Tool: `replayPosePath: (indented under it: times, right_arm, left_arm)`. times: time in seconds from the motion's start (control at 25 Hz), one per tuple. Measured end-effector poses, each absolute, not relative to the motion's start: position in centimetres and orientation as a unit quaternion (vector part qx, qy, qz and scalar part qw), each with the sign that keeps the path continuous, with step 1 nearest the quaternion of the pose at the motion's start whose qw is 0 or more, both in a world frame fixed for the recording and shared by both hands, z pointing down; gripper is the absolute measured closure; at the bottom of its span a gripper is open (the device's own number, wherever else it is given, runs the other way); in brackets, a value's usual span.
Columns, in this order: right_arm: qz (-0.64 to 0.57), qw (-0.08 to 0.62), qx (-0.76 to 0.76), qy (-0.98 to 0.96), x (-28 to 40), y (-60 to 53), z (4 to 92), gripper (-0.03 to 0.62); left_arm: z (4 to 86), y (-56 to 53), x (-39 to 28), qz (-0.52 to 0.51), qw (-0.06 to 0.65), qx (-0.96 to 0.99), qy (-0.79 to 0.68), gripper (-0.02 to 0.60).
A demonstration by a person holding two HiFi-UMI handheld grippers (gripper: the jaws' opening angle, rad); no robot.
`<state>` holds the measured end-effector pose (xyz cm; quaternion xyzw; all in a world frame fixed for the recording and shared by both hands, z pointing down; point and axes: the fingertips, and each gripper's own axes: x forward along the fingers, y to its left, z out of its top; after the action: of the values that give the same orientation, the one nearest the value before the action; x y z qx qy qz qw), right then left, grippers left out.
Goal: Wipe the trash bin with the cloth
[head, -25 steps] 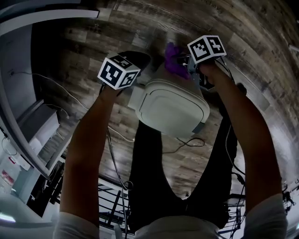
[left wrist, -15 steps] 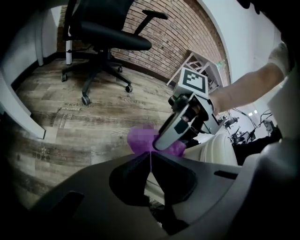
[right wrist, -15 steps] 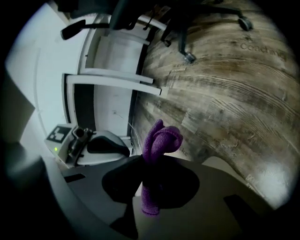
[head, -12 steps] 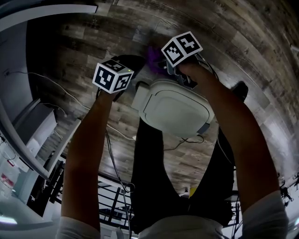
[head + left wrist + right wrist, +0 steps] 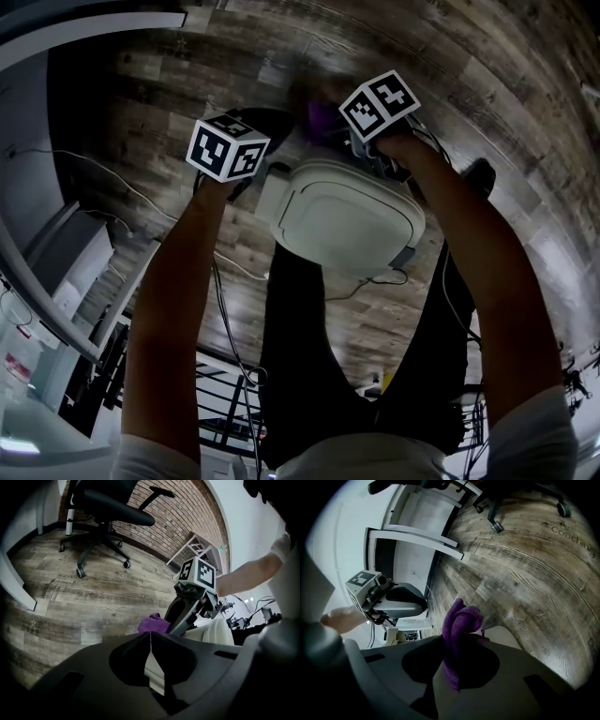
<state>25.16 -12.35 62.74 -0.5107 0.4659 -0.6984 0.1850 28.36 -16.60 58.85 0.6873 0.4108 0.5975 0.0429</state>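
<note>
Just one cloth (image 5: 464,618) in right gripper (image 5: 454,644), one bin (image 5: 347,220)

right gripper (image 5: 345,132) and cloth (image 5: 322,116) shifted left along the trash bin (image 5: 342,217) far rim

Office workspace — desks and a rolling chair
A black swivel chair (image 5: 101,506) on casters, a white desk (image 5: 415,538), a brick wall (image 5: 180,515) — and wood-plank floor (image 5: 84,597) throughout.

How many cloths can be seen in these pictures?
1. The purple cloth is clamped in the right gripper, by the far edge of the white trash bin. No other cloth shows, though one could lie hidden behind the bin.
</note>
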Motion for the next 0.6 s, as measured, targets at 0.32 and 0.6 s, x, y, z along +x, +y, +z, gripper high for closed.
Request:
replayPosePath:
  times: [0.32,0.6]
  right_arm:
    - [-0.703,0.188,-0.521,0.446,23.7,-7.5,63.5,0.513]
    - [-0.718,0.191,-0.520,0.421,21.6,-2.8,64.9,0.513]
  left_arm:
    - [59.1,-13.2,28.4,0.603,0.022,0.665,0.439,0.575]
    - [59.9,-11.7,28.0,0.619,-0.050,0.614,0.487,0.575]
